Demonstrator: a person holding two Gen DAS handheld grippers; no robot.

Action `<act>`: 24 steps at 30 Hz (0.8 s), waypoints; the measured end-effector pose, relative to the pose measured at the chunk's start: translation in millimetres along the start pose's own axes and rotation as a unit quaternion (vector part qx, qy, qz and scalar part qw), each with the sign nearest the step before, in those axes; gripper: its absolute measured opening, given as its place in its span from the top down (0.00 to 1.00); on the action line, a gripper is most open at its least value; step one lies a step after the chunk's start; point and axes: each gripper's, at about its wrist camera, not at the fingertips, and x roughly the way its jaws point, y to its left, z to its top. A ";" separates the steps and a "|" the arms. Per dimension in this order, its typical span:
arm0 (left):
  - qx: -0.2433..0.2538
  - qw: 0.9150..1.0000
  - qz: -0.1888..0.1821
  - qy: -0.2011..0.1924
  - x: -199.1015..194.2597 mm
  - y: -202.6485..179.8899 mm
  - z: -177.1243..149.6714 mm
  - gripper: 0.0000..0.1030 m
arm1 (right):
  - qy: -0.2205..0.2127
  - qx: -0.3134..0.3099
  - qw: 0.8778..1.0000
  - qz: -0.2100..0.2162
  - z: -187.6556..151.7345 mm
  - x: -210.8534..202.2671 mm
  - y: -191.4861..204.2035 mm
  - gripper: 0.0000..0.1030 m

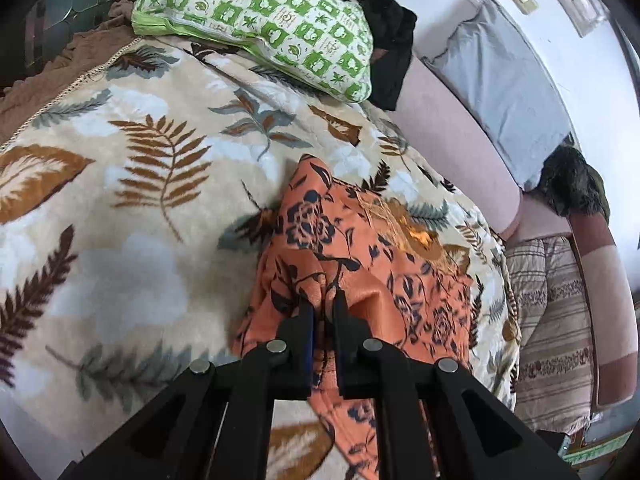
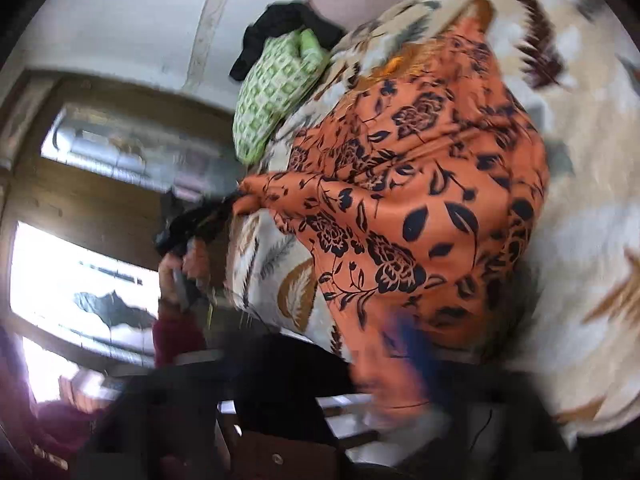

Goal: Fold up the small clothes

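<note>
Cloth, orange with a dark flower print, is lying bunched on the leaf-print blanket, centre of the left wrist view. We are seeing the left claw at lower centre, its two black fingers pressed nearly together and pinching a fold of the cloth. In the right wrist view the cloth is filling the middle of the frame, and its left corner is stretching out to the left claw, which a hand in a dark red sleeve is holding at centre left. The right claw is sitting at the bottom of that frame, badly smeared by motion; we are reading a blue blur there over the cloth's lower edge, and its fingers are standing spread, not gripping. A green checked pillow is resting at the top of the left view, with black cloth just behind it.
</note>
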 end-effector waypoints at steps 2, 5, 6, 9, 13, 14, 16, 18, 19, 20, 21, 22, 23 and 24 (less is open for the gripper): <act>0.005 1.000 0.001 0.000 -9.5 0.1 -9.7 0.92 | -0.008 0.015 1.000 -0.026 -12.6 -3.2 -7.5 0.08; 0.003 1.000 -0.001 0.000 -21.6 4.9 -20.3 0.92 | 0.007 0.060 0.997 -0.044 -23.5 -3.2 -24.2 0.09; 0.002 1.000 -0.002 -0.001 -23.9 5.8 -22.0 0.92 | 0.001 0.077 0.996 -0.044 -31.2 -5.2 -32.0 0.10; -0.008 1.000 -0.002 -0.004 -31.0 11.2 -26.3 0.92 | 0.000 0.129 0.991 -0.037 -53.8 -0.3 -57.3 0.22; -0.003 1.000 -0.007 -0.007 -39.7 8.2 -28.4 0.92 | 0.023 0.169 0.985 -0.030 -67.9 31.9 -78.5 0.40; 0.001 1.000 -0.007 -0.008 -41.7 6.4 -29.2 0.92 | 0.032 0.169 0.984 -0.049 -70.6 44.5 -81.0 0.40; 0.007 1.000 -0.008 -0.008 -44.5 4.6 -30.2 0.92 | 0.041 0.181 0.981 -0.060 -73.6 65.9 -86.4 0.41; 0.010 1.000 -0.008 -0.007 -46.0 5.2 -31.0 0.92 | 0.036 0.179 0.981 -0.071 -75.9 75.1 -83.9 0.42; 0.011 1.000 -0.009 -0.006 -46.2 6.2 -31.2 0.92 | 0.037 0.170 0.981 -0.081 -76.4 77.1 -80.6 0.54; 0.011 1.000 -0.010 -0.006 -46.0 7.1 -31.2 0.92 | 0.045 0.154 0.981 -0.108 -76.1 78.9 -74.3 0.69; 0.010 1.000 -0.009 -0.005 -45.6 8.8 -31.1 0.92 | 0.053 0.148 0.981 -0.117 -75.2 82.0 -71.4 0.92; 0.010 1.000 -0.009 -0.005 -45.5 10.1 -30.9 0.92 | 0.050 0.150 0.981 -0.113 -74.4 82.1 -68.1 0.92; 0.010 1.000 -0.010 -0.003 -45.3 11.1 -30.4 0.92 | 0.047 0.142 0.982 -0.117 -72.3 79.6 -61.2 0.92; 0.010 1.000 -0.011 -0.002 -45.3 12.1 -29.5 0.92 | 0.047 0.132 0.983 -0.119 -69.5 78.3 -54.9 0.92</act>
